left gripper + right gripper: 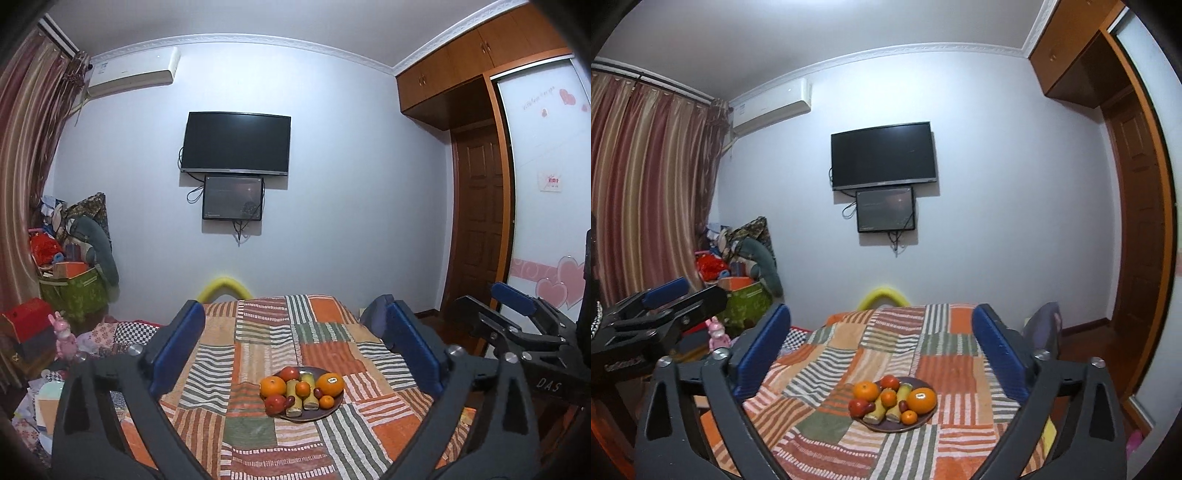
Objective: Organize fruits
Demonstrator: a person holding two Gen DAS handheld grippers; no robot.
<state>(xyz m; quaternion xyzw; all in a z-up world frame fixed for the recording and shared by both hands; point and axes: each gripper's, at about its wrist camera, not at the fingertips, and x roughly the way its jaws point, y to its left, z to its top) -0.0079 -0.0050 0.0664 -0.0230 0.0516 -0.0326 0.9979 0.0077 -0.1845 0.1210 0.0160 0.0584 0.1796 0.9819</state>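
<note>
A dark round plate (pixel 317 415) (pixel 882 427) sits on the patchwork-cloth table (pixel 258 332), piled with fruit. On it lie a big orange with a sticker (pixel 330 384) (pixel 921 400), a second orange (pixel 273 386), small tangerines (pixel 303 388), red fruits (pixel 275 403) and two yellow-green stalk pieces (pixel 309 395). My left gripper (pixel 293 308) is open and empty, held above and short of the plate. My right gripper (pixel 882 310) is likewise open and empty. Each one shows at the edge of the other's view: the right gripper (pixel 517 306), the left gripper (pixel 668 291).
A yellow chair back (pixel 223 286) stands behind the table's far edge, with a grey-blue cushion (pixel 1043 325) at its far right corner. Boxes and bags (pixel 70 273) pile up by the curtain on the left. A TV (pixel 236 144) hangs on the wall; a wardrobe and door are right.
</note>
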